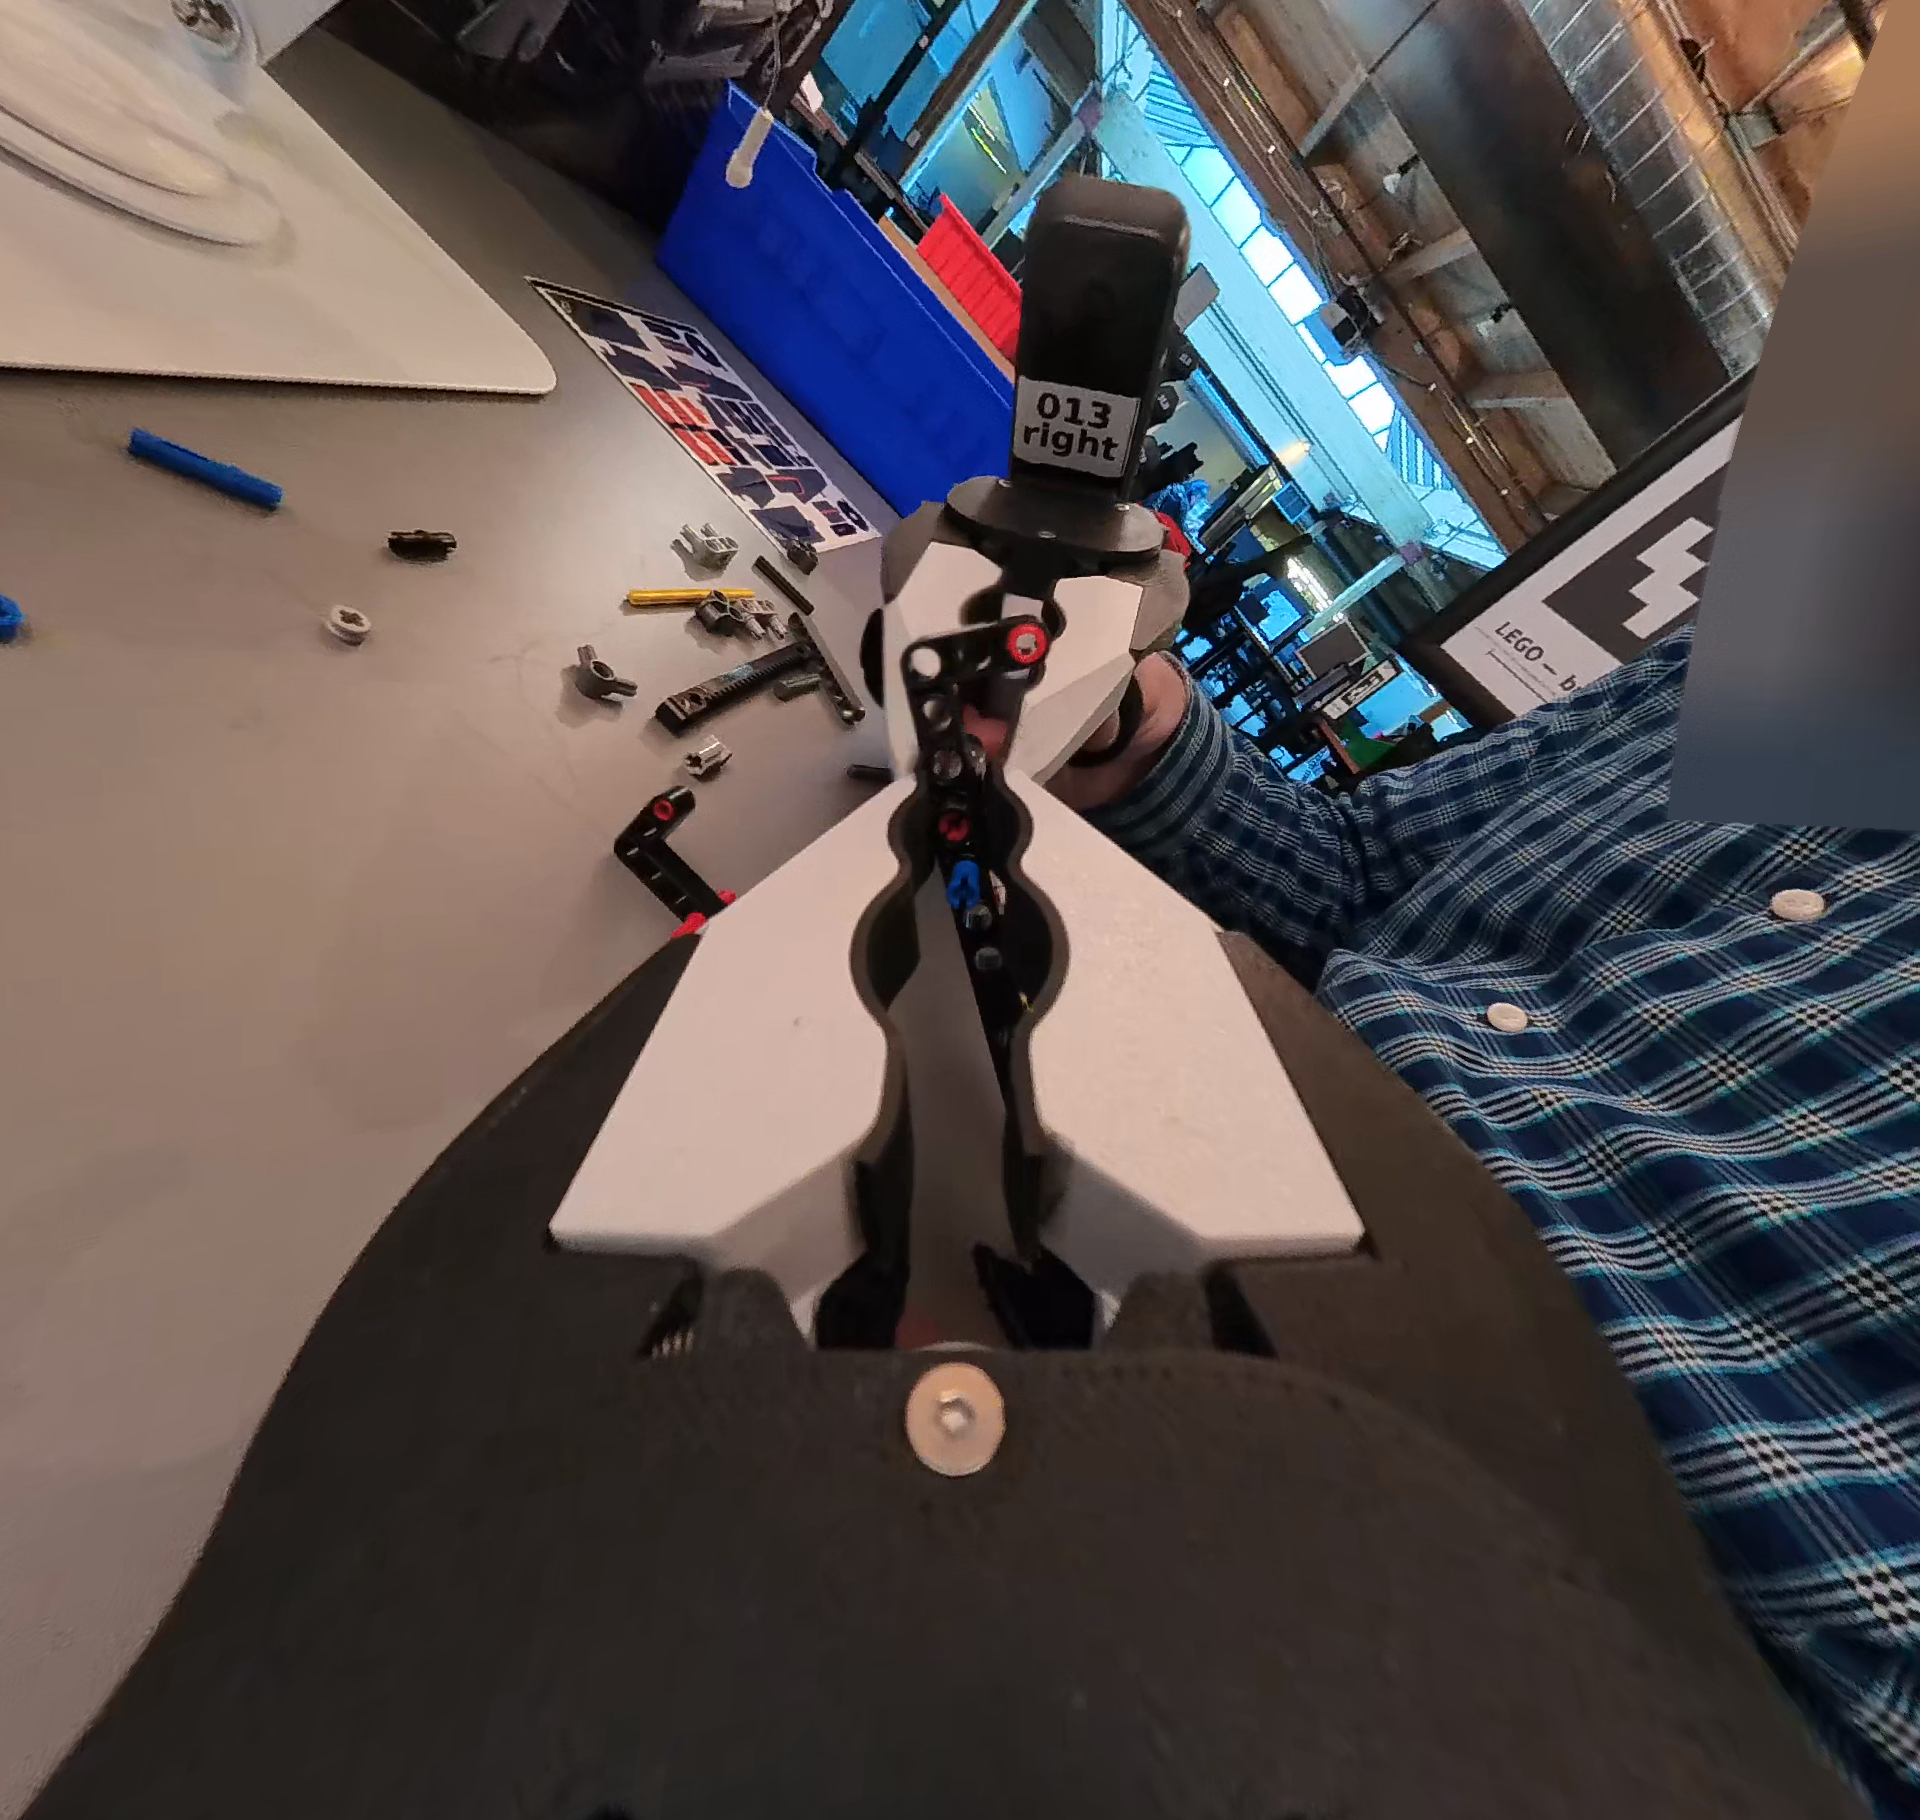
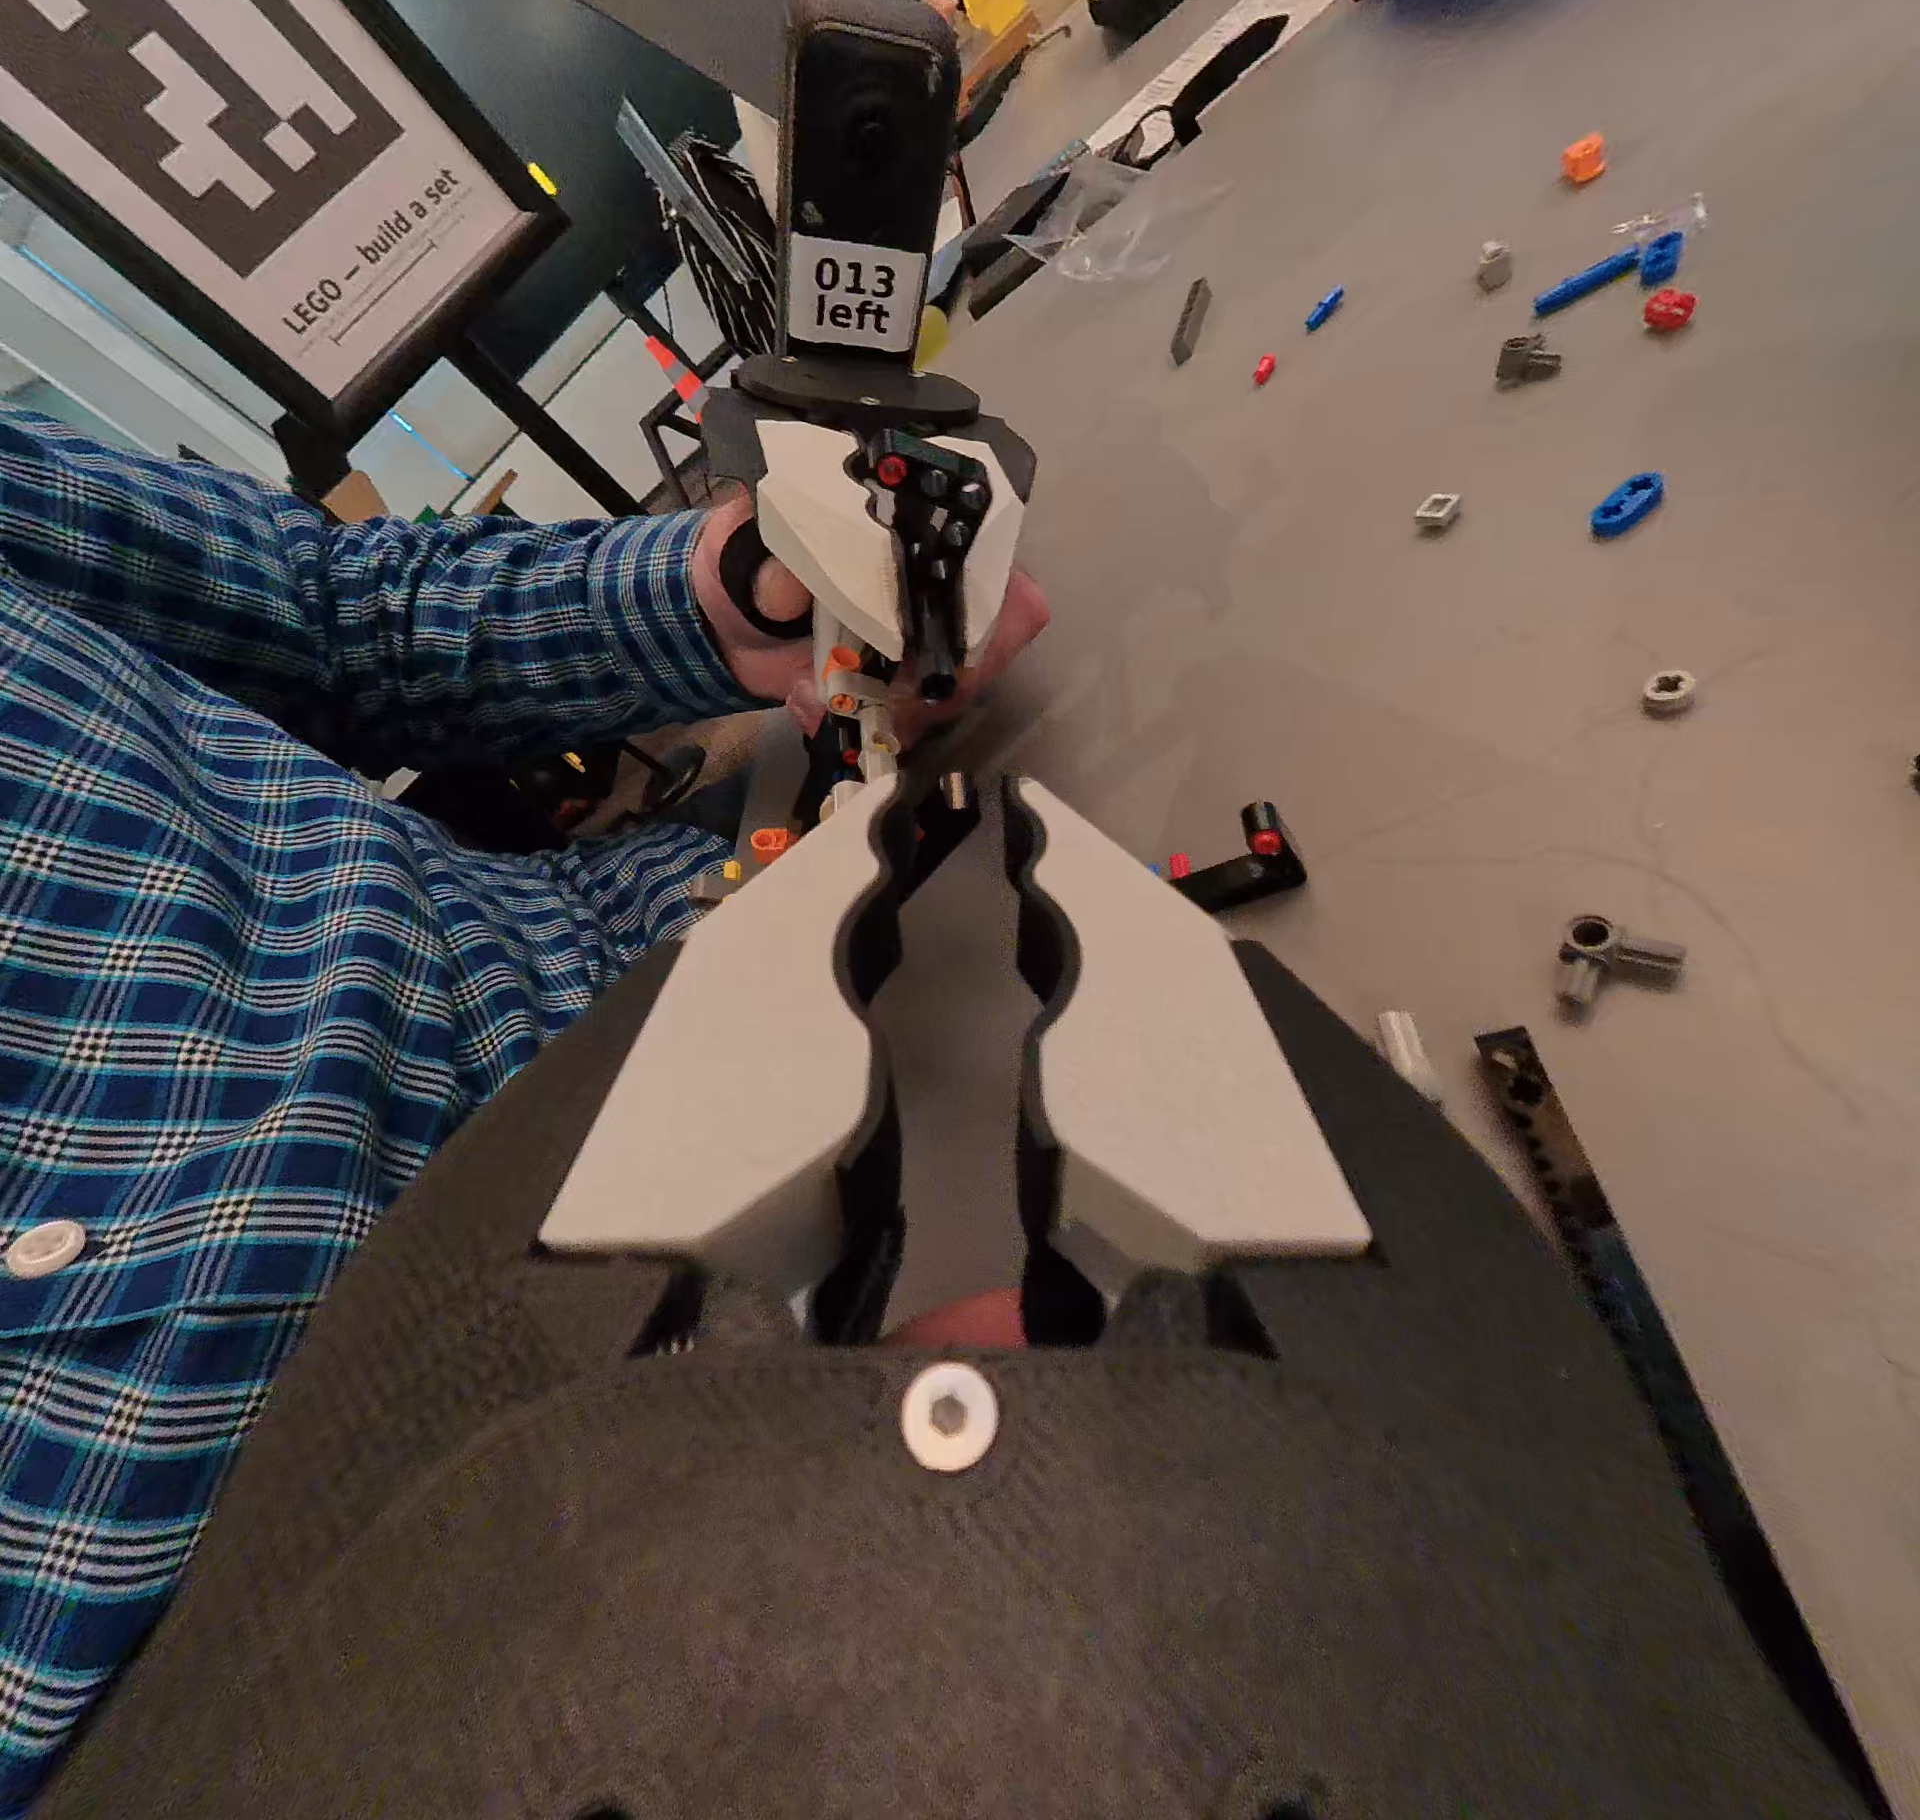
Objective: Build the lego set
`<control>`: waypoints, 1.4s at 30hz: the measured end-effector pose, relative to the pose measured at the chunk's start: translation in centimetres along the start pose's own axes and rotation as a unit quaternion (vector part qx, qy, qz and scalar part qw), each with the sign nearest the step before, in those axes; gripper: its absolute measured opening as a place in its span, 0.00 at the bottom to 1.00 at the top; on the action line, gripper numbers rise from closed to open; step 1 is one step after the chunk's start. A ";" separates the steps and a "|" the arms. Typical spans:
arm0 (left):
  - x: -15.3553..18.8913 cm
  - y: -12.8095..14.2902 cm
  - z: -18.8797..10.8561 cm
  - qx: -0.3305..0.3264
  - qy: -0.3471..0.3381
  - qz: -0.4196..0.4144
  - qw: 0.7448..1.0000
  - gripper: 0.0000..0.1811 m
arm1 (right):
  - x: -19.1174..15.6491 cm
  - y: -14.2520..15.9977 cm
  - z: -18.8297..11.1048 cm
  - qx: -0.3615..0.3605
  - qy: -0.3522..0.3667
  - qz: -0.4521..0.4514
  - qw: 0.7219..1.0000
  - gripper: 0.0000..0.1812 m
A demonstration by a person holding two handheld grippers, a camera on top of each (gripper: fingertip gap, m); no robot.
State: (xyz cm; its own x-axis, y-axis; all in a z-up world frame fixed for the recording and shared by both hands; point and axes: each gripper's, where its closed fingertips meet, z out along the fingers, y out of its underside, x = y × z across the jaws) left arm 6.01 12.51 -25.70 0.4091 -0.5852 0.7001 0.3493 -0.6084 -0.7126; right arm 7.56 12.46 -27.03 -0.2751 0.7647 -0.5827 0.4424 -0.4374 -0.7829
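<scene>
Holding a black beam assembly [image 1: 940, 731] in the air above the grey table [image 1: 312, 835], the left gripper [image 1: 961, 814] is clamped on its lower part, fingers pressed against it. Facing it, the right gripper [image 2: 951, 783] has its tips at the assembly's near end with a narrow gap between them; whether they grip cannot be told. Loose parts lie scattered well apart, among them a black elbow piece [image 2: 1242, 861] and a blue axle [image 1: 203, 469]. Judged step: mid-assembly, joining or adjusting a part on the beam. Next move likely calls for steady alignment of both grippers before pressing.
</scene>
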 end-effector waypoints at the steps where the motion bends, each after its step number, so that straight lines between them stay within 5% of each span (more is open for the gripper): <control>1: 0.0 -0.1 0.0 0.000 0.003 0.000 1.000 0.04 | 0.2 0.0 -0.1 0.000 0.002 0.004 1.000 0.11; 8: 0.2 -0.2 -0.7 0.005 0.007 -0.005 1.000 0.04 | 1.7 -1.0 -2.1 0.007 0.058 -0.012 0.998 0.15; 13: -0.4 0.6 -1.1 -0.020 -0.013 -0.022 0.999 0.04 | 5.0 0.3 -2.6 -0.116 0.191 -0.125 0.967 0.12; 20: -2.2 1.6 -1.5 -0.044 -0.057 -0.063 0.995 0.04 | 7.3 2.5 0.8 -0.237 0.227 -0.212 0.921 0.13; 24: -2.4 1.7 -1.6 -0.045 -0.058 -0.072 0.995 0.04 | 7.3 2.4 1.8 -0.247 0.218 -0.229 0.916 0.02; 34: -3.0 1.2 -1.9 -0.028 -0.069 -0.086 0.993 0.04 | 5.4 -0.8 1.9 -0.154 0.179 -0.263 0.935 0.02; 42: -2.8 0.7 -2.0 -0.008 -0.063 -0.087 0.994 0.04 | 4.5 -2.4 1.8 -0.129 0.185 -0.319 0.921 0.03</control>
State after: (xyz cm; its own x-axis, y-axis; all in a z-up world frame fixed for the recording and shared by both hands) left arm 3.46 12.62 -28.09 0.4469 -0.3982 0.8011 0.4106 -0.7043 -0.5791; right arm 3.73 16.13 -28.14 -0.2606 0.9569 0.1284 0.4923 0.2461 -0.8349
